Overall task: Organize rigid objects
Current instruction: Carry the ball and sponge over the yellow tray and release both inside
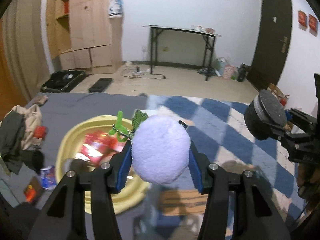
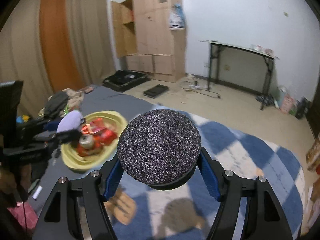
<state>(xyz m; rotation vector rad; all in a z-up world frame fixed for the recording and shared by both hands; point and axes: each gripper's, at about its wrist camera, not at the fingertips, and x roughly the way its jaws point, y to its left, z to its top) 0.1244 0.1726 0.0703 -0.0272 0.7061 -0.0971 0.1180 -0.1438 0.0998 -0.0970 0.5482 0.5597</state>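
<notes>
My left gripper [image 1: 160, 156] is shut on a round lilac plush ball [image 1: 160, 150] with green leaves and a bead chain at its top, held above the bed. My right gripper [image 2: 160, 170] is shut on a dark speckled round disc [image 2: 159, 146]; the same disc [image 1: 266, 116] shows at the right of the left wrist view. A yellow basin [image 1: 70, 138] lies on the grey sheet, below and left of the plush ball, holding red packets [image 1: 96, 150] and a can [image 2: 86, 141]. In the right wrist view the left gripper [image 2: 66, 130] with the plush sits beside the basin [image 2: 118, 120].
A blue-and-white checked blanket [image 1: 216, 132] covers the right of the bed, with a brown patterned item [image 1: 184, 200] on it. Clothes [image 1: 18, 132] are piled at the left. Beyond the bed are a wardrobe [image 1: 86, 30], an open suitcase [image 1: 62, 80], a folding table [image 1: 180, 30] and a dark door [image 1: 274, 40].
</notes>
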